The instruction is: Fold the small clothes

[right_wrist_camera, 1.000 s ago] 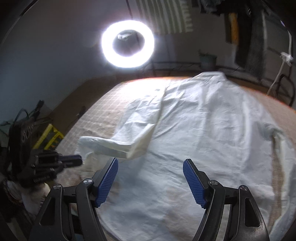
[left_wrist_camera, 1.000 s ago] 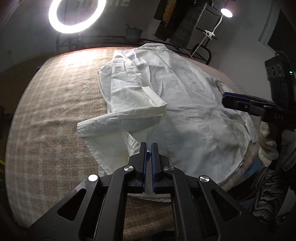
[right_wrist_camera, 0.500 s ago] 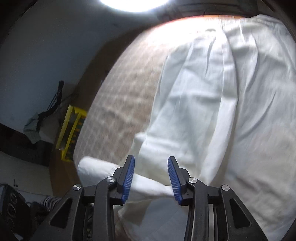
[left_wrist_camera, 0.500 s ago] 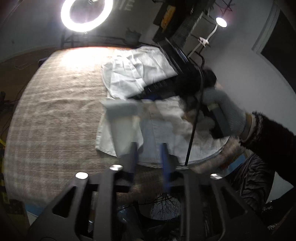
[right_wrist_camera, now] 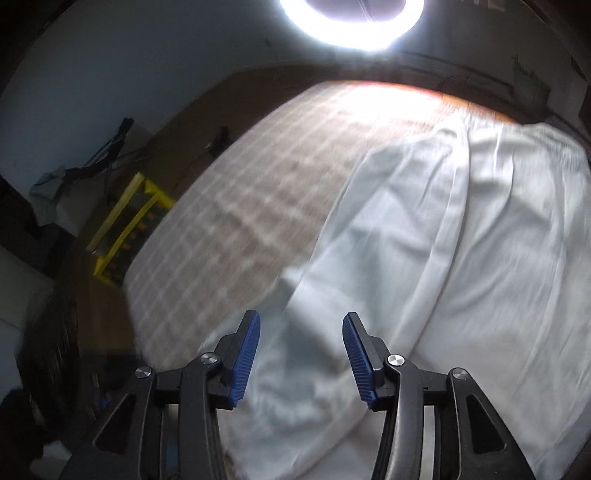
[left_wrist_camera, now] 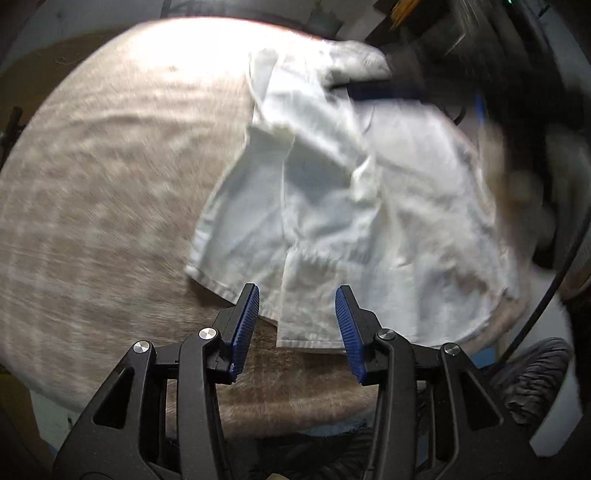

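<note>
A white long-sleeved shirt lies spread on the plaid-covered table, with one sleeve folded down along its body. The sleeve's cuff end reaches the shirt's near hem. My left gripper hovers over that cuff with its jaws opening; the pads stand either side of it and do not press. In the right wrist view my right gripper is also opening above the shirt's left edge. White fabric lies under the gap and nothing is gripped. Across the shirt, the right gripper shows as a dark blur.
A ring light glares past the table's far edge. A yellow crate stands on the floor to the left. A person's striped trouser leg and a black cable are at the near right corner.
The left gripper went from shut to open and dropped toward the near hem. The sleeve that lay crosswise now runs down the shirt. The right gripper narrowed and swung to the shirt's left edge.
</note>
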Tool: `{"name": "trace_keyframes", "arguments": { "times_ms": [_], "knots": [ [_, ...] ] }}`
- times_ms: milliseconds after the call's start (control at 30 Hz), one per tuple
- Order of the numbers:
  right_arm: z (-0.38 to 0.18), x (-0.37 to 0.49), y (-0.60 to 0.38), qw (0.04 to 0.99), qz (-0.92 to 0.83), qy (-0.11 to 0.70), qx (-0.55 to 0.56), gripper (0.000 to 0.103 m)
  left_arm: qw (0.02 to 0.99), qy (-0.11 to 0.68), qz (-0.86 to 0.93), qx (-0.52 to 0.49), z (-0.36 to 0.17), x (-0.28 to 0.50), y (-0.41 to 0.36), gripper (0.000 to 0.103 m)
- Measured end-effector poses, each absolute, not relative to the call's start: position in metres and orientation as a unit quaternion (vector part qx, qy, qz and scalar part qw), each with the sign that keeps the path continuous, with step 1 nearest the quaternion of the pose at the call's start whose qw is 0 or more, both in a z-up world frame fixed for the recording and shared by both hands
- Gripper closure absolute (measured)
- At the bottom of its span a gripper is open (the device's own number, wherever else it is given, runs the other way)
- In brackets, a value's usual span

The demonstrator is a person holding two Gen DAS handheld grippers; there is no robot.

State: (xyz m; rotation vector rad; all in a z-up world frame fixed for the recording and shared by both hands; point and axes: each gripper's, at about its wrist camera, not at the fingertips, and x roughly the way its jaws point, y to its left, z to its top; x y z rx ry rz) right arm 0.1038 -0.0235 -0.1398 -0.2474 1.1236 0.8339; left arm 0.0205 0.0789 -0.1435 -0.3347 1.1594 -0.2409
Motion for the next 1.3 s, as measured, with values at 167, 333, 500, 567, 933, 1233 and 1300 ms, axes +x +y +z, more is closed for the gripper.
{"name": "trace_keyframes", "arguments": {
  "times_ms": [167, 333, 500, 567, 933, 1233, 1300],
  "knots": [
    [-0.140, 0.161, 0.028, 0.769, 0.349, 0.519, -0.129, 0.054, 0.825, 0.530, -0.107, -0.164, -0.149, 0.021, 0.080, 0.070],
    [-0.154, 0.207, 0.065, 0.784, 0.283, 0.532, -0.150, 0.054, 0.822, 0.530, -0.113, -0.176, -0.153, 0.023, 0.084, 0.096],
    [-0.184, 0.227, 0.089, 0.775, 0.233, 0.547, -0.214, 0.058, 0.824, 0.527, -0.122, -0.169, -0.152, 0.023, 0.084, 0.101],
    [-0.192, 0.229, 0.091, 0.774, 0.219, 0.543, -0.239, 0.075, 0.824, 0.525, -0.124, -0.173, -0.150, 0.020, 0.086, 0.102],
    [-0.149, 0.267, 0.046, 0.805, 0.232, 0.530, -0.133, 0.103, 0.856, 0.492, -0.051, -0.151, -0.131, 0.009, 0.114, 0.103],
    [-0.180, 0.265, 0.051, 0.796, 0.233, 0.544, -0.128, 0.103, 0.850, 0.509, -0.016, -0.136, -0.141, 0.017, 0.135, 0.046],
    [-0.176, 0.267, 0.048, 0.795, 0.241, 0.543, -0.118, 0.103, 0.849, 0.510, -0.018, -0.141, -0.145, 0.020, 0.135, 0.056]
  ]
}}
